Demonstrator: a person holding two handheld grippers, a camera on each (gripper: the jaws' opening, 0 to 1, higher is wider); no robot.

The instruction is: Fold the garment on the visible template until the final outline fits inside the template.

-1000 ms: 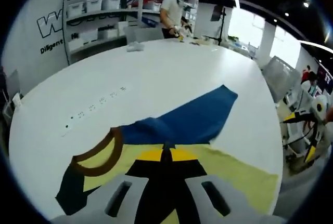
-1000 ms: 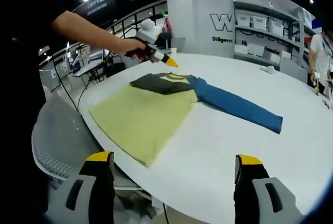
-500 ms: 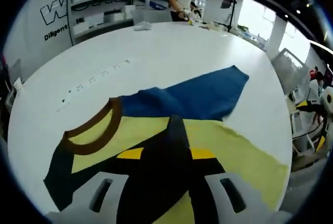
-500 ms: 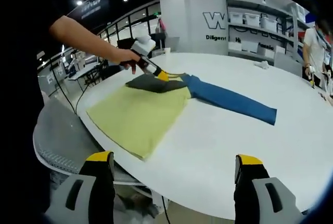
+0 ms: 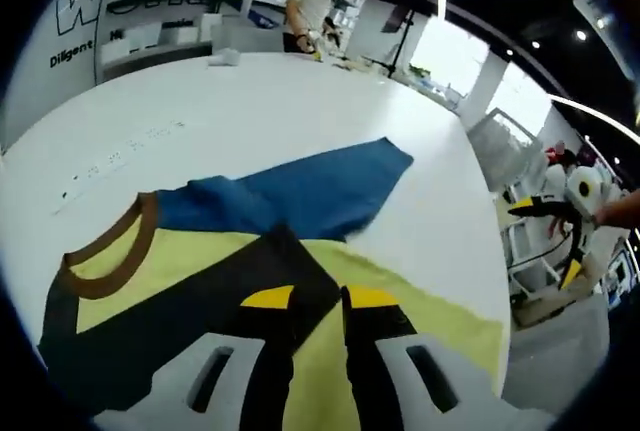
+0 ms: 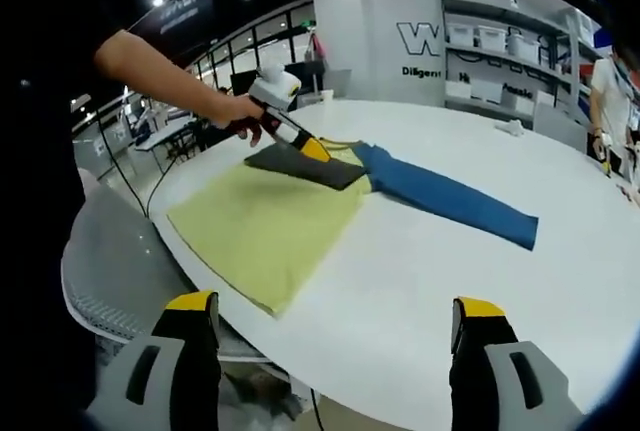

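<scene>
In the right gripper view, a person's bare forearm (image 6: 150, 66) reaches in from the far left, its hand holding the left tool (image 6: 312, 149), a white body with yellow-tipped jaws. Those jaws are pinched shut on the dark grey sleeve (image 6: 305, 164) of a pale yellow-green long-sleeved garment (image 6: 270, 226), which lies flat on the round white table (image 6: 480, 281) near its left edge. The grey sleeve is drawn across the upper chest. To the right, the garment's blue sleeve (image 6: 450, 201) stretches out straight over the bare tabletop. At the bottom of this view the right tool (image 6: 335, 351) has its two yellow-tipped jaws spread wide apart, holding nothing, well back from the table edge.

In the left gripper view, the brown ribbed collar (image 5: 105, 256) sits at the left, the dark grey sleeve (image 5: 180, 321) runs between the closed yellow-tipped jaws at centre, and the blue sleeve (image 5: 300, 191) lies beyond. White shelving with storage bins (image 5: 150, 1) stands against the far wall, with a person in a white shirt (image 5: 305, 11) beside it.
</scene>
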